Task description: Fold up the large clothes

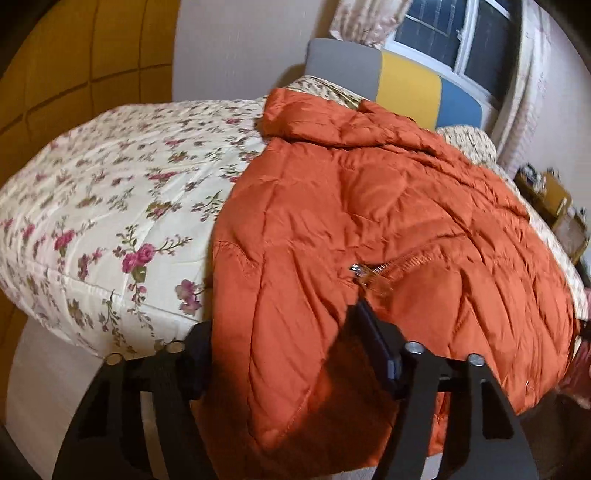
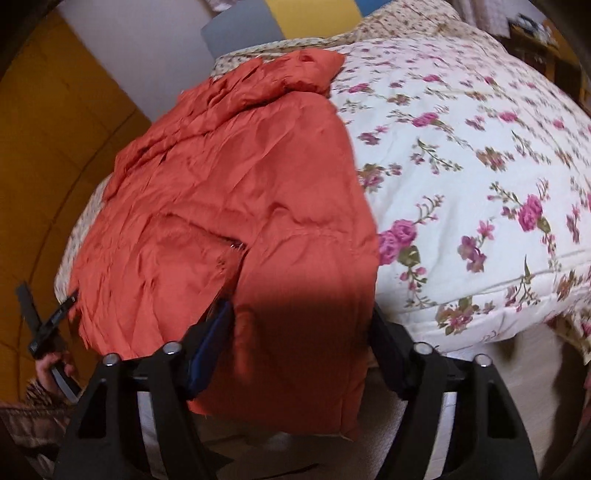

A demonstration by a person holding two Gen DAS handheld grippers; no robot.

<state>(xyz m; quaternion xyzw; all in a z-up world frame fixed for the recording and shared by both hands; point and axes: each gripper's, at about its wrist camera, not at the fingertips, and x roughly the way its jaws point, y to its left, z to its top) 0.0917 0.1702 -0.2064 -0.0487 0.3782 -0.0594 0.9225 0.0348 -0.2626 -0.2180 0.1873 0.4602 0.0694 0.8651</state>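
**Both grippers straddling the jacket's near hem**

The orange jacket [image 1: 369, 221] is being straddled at its near hem by the half-open left gripper [image 1: 288, 354] and right gripper [image 2: 299, 347]; pad contact cannot be told. Its length is being laid toward twelve o'clock across the floral quilt [image 2: 480, 166].

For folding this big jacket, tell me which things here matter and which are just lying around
Part of the job:
- orange puffer jacket, spread on the bed
- left gripper, jaws around the jacket's near hem
- right gripper, jaws around the hem too
- floral quilt, the surface it lies on

Just lying about:
- colour-block headboard
- window
- cluttered side shelf
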